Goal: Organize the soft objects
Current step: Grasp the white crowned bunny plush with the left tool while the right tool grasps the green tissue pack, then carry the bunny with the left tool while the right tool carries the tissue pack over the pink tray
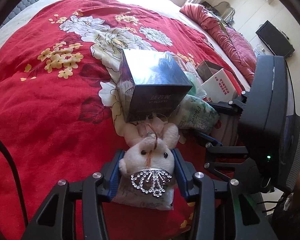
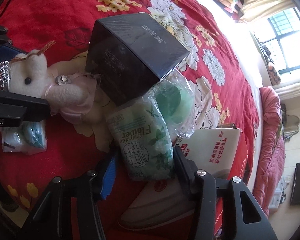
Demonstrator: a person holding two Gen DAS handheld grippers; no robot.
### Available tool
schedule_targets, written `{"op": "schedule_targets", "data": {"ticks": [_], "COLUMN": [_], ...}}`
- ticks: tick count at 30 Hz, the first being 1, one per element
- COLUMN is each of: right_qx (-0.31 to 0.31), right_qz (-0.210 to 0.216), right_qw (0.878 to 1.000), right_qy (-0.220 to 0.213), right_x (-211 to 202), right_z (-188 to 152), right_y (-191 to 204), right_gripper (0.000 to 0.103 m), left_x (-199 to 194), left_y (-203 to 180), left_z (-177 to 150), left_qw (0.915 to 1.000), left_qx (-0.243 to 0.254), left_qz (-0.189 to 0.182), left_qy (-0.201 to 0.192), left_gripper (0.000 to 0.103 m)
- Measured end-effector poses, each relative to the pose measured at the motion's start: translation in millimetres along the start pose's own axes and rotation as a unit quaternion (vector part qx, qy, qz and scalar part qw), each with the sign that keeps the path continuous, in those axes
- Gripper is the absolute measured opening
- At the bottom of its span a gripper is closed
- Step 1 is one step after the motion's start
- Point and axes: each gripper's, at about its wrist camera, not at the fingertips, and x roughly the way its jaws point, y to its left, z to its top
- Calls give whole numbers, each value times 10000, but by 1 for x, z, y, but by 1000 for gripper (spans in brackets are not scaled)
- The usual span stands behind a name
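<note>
A white plush rabbit (image 1: 148, 156) lies on its back on the red floral bedspread (image 1: 40, 100), its head between the blue-padded fingers of the left gripper (image 1: 148, 172); the pads press against both cheeks, so the tool is pinching the toy's head. The rabbit's long axis runs straight ahead of that gripper, body and pink dress stretching away from the fingertips toward a glossy dark box (image 1: 152, 84), whose near lower edge overhangs the toy's far end. A beaded silver crown (image 1: 152, 182) sits on the head, nearest the tool's wrist.

Just to the right of the rabbit, the right gripper (image 2: 144, 170) straddles a soft green-and-white tissue pack (image 2: 144, 148) printed "Flower", which points lengthwise away from it toward the same box. One dark finger touches the pack's right side; the blue pad (image 2: 110, 172) on the other side stands just clear, so this gripper is spread around the pack rather than clamped. Each hand is nearest its own item.

Beyond the pack, crinkled clear plastic wraps something green and rounded (image 2: 174, 104). A white carton with red print (image 2: 216, 150) lies to the right, and a small clear bag with teal contents (image 2: 28, 138) rests to the left. The fleece looks squashy and the pack's film slippery.
</note>
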Motion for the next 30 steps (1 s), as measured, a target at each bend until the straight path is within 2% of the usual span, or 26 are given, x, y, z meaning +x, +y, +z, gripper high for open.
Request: {"op": "schedule_targets", "data": {"ticks": [2, 8, 15, 22, 30], "right_qx": [164, 812, 1085, 1287, 1738], "right_qz": [81, 474, 740, 966, 1132], "right_qw": [9998, 9944, 9880, 9832, 9707], "right_qy": [-95, -477, -817, -858, -1215], "right_x": [-5, -32, -64, -75, -95], "right_z": [-3, -14, -18, -26, -31], "right_y": [-5, -21, -22, -13, -20], "right_gripper": [48, 47, 47, 47, 47], "left_x": [-2, -23, -40, -54, -69], "left_y": [3, 3, 4, 3, -7], "left_z": [0, 2, -6, -13, -16], "left_qw": [9999, 9989, 9982, 9971, 9957], "left_qx": [-87, -112, -107, -104, -53], "left_qz": [-76, -151, 70, 202, 379], "left_qy": [-67, -438, -584, -724, -848], "left_gripper": [45, 44, 44, 44, 44]}}
